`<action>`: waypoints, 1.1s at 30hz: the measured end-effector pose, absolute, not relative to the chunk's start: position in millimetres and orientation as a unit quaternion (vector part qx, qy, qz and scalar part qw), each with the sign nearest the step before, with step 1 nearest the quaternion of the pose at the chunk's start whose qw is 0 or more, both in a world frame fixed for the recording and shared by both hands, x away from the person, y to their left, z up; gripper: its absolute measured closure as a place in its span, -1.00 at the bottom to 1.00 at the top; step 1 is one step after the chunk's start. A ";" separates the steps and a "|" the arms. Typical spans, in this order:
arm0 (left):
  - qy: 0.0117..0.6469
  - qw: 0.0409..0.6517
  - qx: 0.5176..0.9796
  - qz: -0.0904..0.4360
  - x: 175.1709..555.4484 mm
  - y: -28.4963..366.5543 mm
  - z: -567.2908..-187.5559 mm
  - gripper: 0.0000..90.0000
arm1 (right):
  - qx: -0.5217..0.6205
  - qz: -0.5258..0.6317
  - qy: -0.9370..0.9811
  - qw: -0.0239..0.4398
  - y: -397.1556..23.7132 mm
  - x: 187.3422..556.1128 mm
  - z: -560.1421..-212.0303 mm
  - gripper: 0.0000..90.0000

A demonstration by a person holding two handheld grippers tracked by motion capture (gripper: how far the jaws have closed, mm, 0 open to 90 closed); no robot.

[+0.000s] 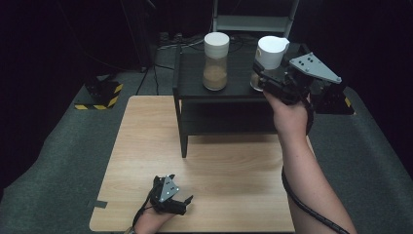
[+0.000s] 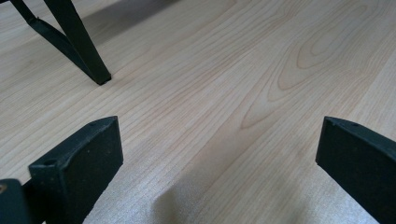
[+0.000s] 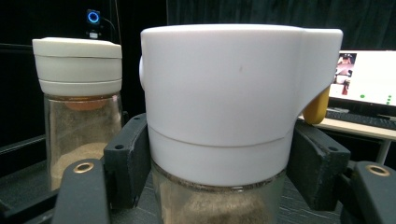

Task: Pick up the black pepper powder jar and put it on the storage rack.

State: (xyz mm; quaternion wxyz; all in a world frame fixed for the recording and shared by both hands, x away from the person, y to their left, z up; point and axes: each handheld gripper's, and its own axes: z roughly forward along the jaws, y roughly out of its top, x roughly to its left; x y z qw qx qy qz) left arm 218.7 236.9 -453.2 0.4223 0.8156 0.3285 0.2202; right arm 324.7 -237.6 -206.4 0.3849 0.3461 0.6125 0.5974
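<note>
Two glass jars with white lids and brownish powder inside stand on top of a small black shelf [image 1: 238, 92] at the table's far edge. My right gripper [image 1: 260, 78] is shut on the right jar [image 1: 269, 57], its black jaws pressing both sides just under the white spouted lid [image 3: 224, 88]. The other jar [image 1: 215, 61] stands upright to its left, apart from it, and appears as [image 3: 79, 107] in the right gripper view. My left gripper [image 1: 181, 199] rests low at the wooden table's near edge, its jaws wide open over bare wood [image 2: 224, 93] with nothing between them.
The black shelf has a lower tier and a front leg [image 2: 79, 42] standing on the wooden table [image 1: 146, 146]. Grey carpet surrounds the table. A black and yellow striped block [image 1: 100, 95] lies on the floor at the left. A lit monitor [image 3: 364, 79] stands beyond the jars.
</note>
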 end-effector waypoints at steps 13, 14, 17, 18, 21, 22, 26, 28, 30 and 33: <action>0.327 0.423 0.817 0.218 219.4 237.6 -452.9 -0.98 | 0.358 0.590 0.617 0.377 -233.1 336.3 -207.4 -0.34; 0.327 0.423 0.817 0.218 219.4 237.6 -452.9 -0.98 | 0.358 0.589 0.618 0.377 -233.0 336.9 -207.5 -0.34; 0.326 0.423 0.817 0.218 219.3 237.8 -452.9 -0.98 | 0.360 0.589 0.618 0.376 -232.9 339.0 -208.7 -0.34; 0.326 0.423 0.817 0.218 219.5 237.8 -452.8 -0.98 | 0.361 0.591 0.617 0.375 -233.3 339.5 -209.4 -0.34; 0.326 0.423 0.817 0.218 219.4 238.0 -452.9 -0.98 | 0.363 0.594 0.614 0.372 -233.9 340.9 -210.6 -0.34; 0.326 0.423 0.817 0.218 219.4 238.0 -452.9 -0.98 | 0.364 0.595 0.613 0.371 -234.2 341.6 -210.8 -0.34; 0.326 0.423 0.817 0.217 219.7 238.0 -452.8 -0.98 | 0.364 0.599 0.612 0.368 -235.7 343.5 -212.0 -0.35; 0.326 0.423 0.817 0.217 219.7 237.9 -452.9 -0.98 | 0.366 0.601 0.610 0.364 -236.8 344.1 -212.3 -0.35; 0.325 0.423 0.817 0.218 219.6 237.8 -452.9 -0.98 | 0.368 0.602 0.610 0.361 -238.3 344.6 -212.3 -0.35; 0.325 0.422 0.818 0.218 219.6 237.8 -452.9 -0.98 | 0.366 0.601 0.611 0.362 -238.1 344.2 -212.0 -0.39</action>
